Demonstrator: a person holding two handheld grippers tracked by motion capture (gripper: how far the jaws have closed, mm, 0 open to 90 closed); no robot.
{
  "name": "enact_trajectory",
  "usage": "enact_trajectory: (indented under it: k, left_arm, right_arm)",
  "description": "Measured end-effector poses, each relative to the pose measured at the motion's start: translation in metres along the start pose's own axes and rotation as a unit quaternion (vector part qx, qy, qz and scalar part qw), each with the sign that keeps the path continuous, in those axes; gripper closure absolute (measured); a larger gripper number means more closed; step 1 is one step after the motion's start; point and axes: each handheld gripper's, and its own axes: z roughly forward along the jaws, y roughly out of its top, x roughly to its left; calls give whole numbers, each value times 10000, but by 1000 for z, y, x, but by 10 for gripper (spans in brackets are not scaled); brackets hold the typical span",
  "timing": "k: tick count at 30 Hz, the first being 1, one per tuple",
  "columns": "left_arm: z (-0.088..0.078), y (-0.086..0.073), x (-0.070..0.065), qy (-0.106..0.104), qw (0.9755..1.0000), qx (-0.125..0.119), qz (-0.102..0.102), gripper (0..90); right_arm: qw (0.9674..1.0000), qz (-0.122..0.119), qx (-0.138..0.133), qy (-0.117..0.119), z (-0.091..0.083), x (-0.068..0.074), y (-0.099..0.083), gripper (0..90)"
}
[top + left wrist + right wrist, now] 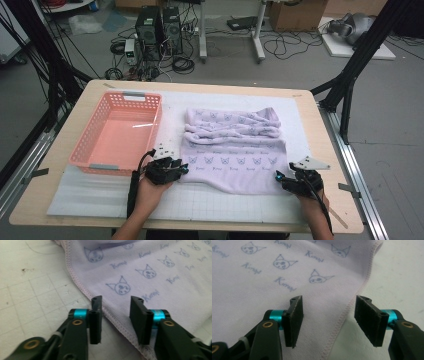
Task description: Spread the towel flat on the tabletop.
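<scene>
A pink basket (116, 131) is standing at the left of the white mat (100, 192). Beside it, the left gripper (176, 167) is being held at the near left corner of the lilac towel (232, 150), its jaws apart astride the stitched hem. The towel is lying rumpled at the mat's middle. At its near right corner, the right gripper (281, 181) is being held, jaws wide apart over the hem

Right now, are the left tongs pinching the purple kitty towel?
Apart. In the left gripper view the left tongs stand with their jaws on either side of the towel hem, with a clear gap between each pad and the cloth edge.
</scene>
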Motion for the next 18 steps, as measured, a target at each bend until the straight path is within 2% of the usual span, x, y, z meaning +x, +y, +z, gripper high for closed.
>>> enact_trajectory:
  k: [2, 3, 4, 5, 6, 8, 9, 10, 12, 14, 15, 17, 18]
  left_arm:
    - [0, 0, -2, 80, 9999, -7, 77, 857]
    - [-1, 1, -1, 72, 9999, -102, 28, 861]
    - [-3, 3, 2, 103, 9996, -248, -59, 863]
    - [-3, 5, 5, 130, 9992, -339, -142, 863]
    - [-3, 7, 8, 152, 9989, -367, -236, 864]
    - [1, 11, 12, 301, 9983, -394, -296, 864]
    - [5, 13, 13, 383, 9981, -382, -291, 864]
    - [10, 14, 13, 481, 9982, -304, -199, 864]
    - [18, 18, 12, 690, 9975, -68, -129, 863]
    - [19, 19, 11, 825, 9965, -83, -88, 846]
    - [18, 18, 10, 848, 9963, -89, -143, 777]
    - [13, 16, 10, 788, 9968, -62, -103, 631]
    - [9, 13, 9, 706, 9974, -70, -101, 575]
  right_arm:
    - [9993, 40, -9, 365, 0, -4, 0, 670]
    - [9991, -12, -38, 416, 0, -4, 1, 847]
    - [9996, -135, -83, 255, 0, -3, 2, 850]
    - [9996, -147, -86, 231, 1, -5, 3, 853]
    - [9998, -88, -142, 136, 3, -7, 4, 853]
    - [9997, -36, -180, -133, 7, -11, 7, 855]
    - [9995, -35, -185, -264, 9, -12, 9, 855]
    - [9991, -88, -166, -378, 11, -12, 10, 856]
    - [9977, -298, -68, -606, 15, -8, 12, 856]
    - [9961, -447, -8, -765, 17, -4, 13, 843]
    - [9961, -416, -23, -777, 18, -4, 14, 812]
    - [9968, -244, -130, -747, 15, -7, 12, 664]
    - [9974, -134, -190, -688, 11, -8, 11, 648]
